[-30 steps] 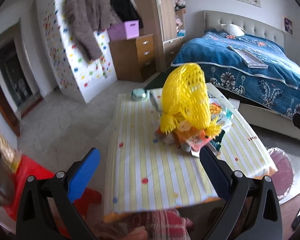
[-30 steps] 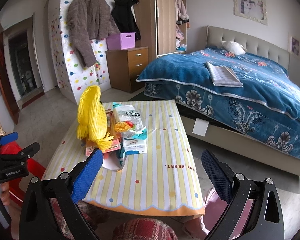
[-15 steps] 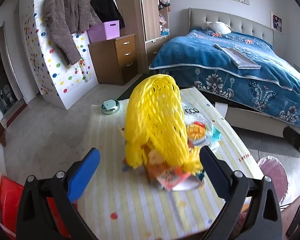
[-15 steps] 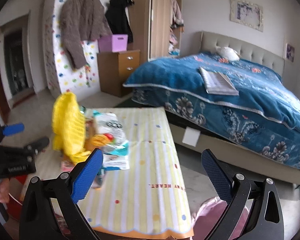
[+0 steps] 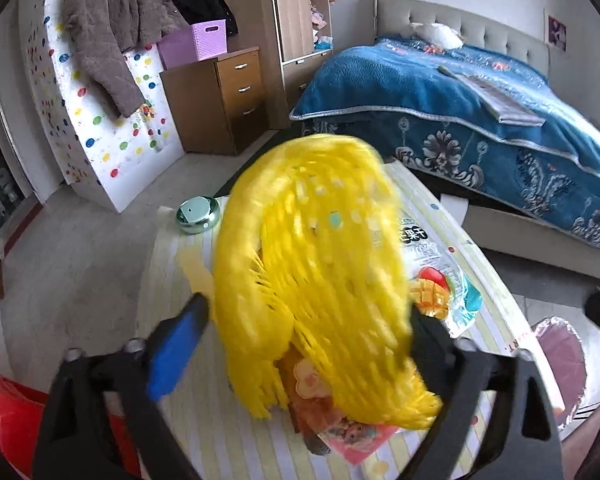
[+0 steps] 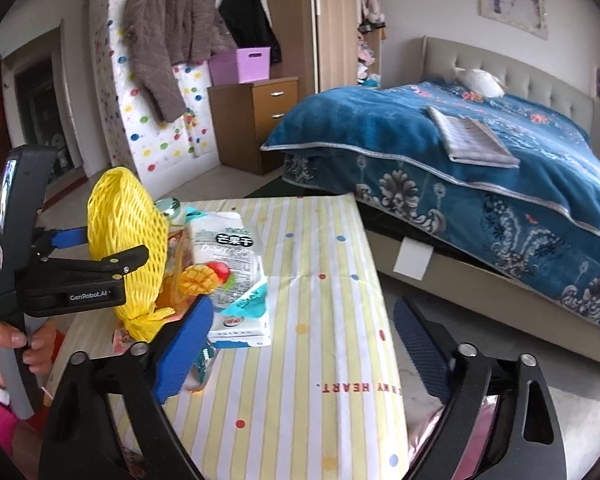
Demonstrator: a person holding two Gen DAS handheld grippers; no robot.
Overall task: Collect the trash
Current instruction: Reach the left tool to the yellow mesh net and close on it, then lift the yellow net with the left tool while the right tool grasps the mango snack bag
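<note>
- our left gripper [image 6: 112, 248] has its fingers [image 5: 178, 344] spread on either side of the yellow foam net [image 5: 320, 280]; whether they press it we cannot tell.
- our right gripper [image 6: 304, 344] is wide open with nothing between its pads, above the striped tablecloth [image 6: 324, 272].
- the net stands upright on the tablecloth's left part, touching a pile of snack wrappers [image 6: 228, 256].
- the clear mango pouch [image 5: 432, 268] reads "dried"; the rest is chinese print.
- the tablecloth edge reads "heart"; the left gripper body reads "genrobot.ai".
- a red bin [image 5: 16, 408] sits left of the tablecloth, contents not visible.
</note>
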